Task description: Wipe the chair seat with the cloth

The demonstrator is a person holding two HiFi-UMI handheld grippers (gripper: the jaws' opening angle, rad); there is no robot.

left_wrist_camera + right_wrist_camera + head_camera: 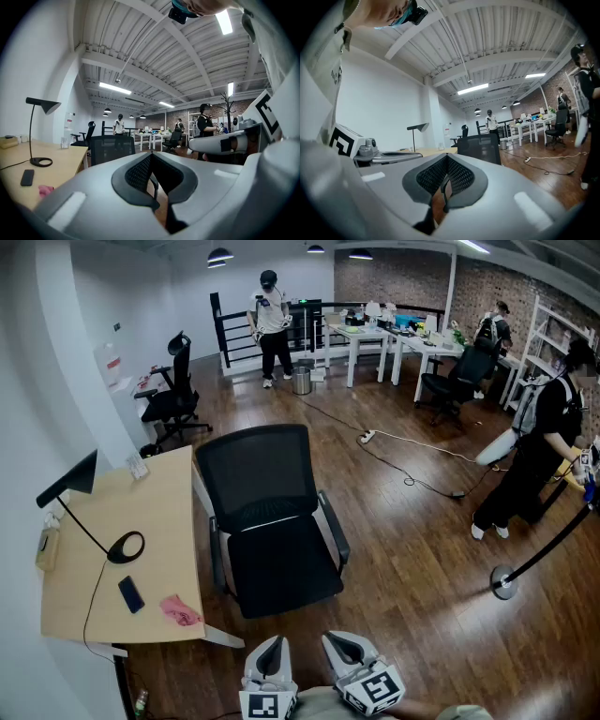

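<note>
Cloth's on the desk, both grippers empty-handed

The pink cloth (181,610) lies near the near right corner of the wooden desk (164,521), just right of a phone (131,594) and left of the black office chair (272,512). The left gripper (271,643) and right gripper (336,640) hover side by side in front of the chair seat (281,573). Both have their jaws pinched together on nothing.

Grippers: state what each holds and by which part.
Nothing is held. The left gripper and right gripper are both shut and empty; the pink cloth lies untouched on the desk.
</note>
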